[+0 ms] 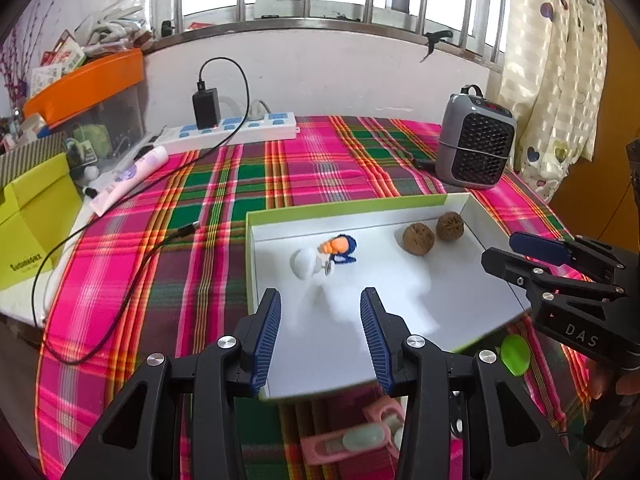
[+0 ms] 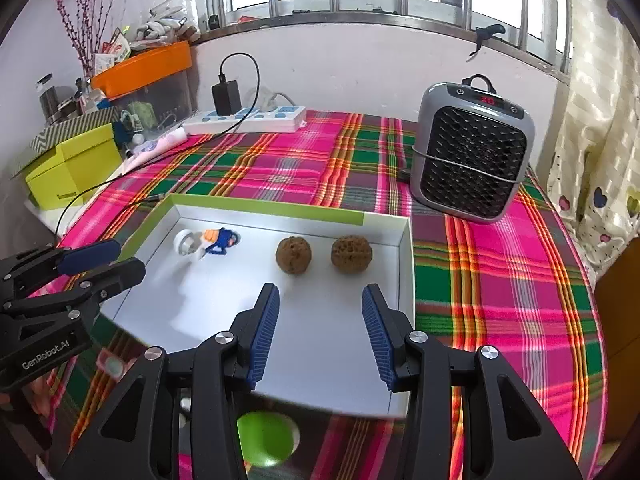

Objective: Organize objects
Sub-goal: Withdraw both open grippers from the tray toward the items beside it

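On the plaid tabletop (image 2: 500, 280) a shallow white tray (image 2: 404, 264) with a green rim holds, from left to right, a small white, orange and blue toy (image 2: 212, 242) and 2 walnuts (image 2: 294, 255), near each other but apart. The left tongs (image 1: 320, 300) hang open over the tray's left part, gripping nothing. The right tongs (image 2: 320, 296) hang open over its right part, also empty. A grey heater (image 2: 474, 152) stands behind the tray's right corner
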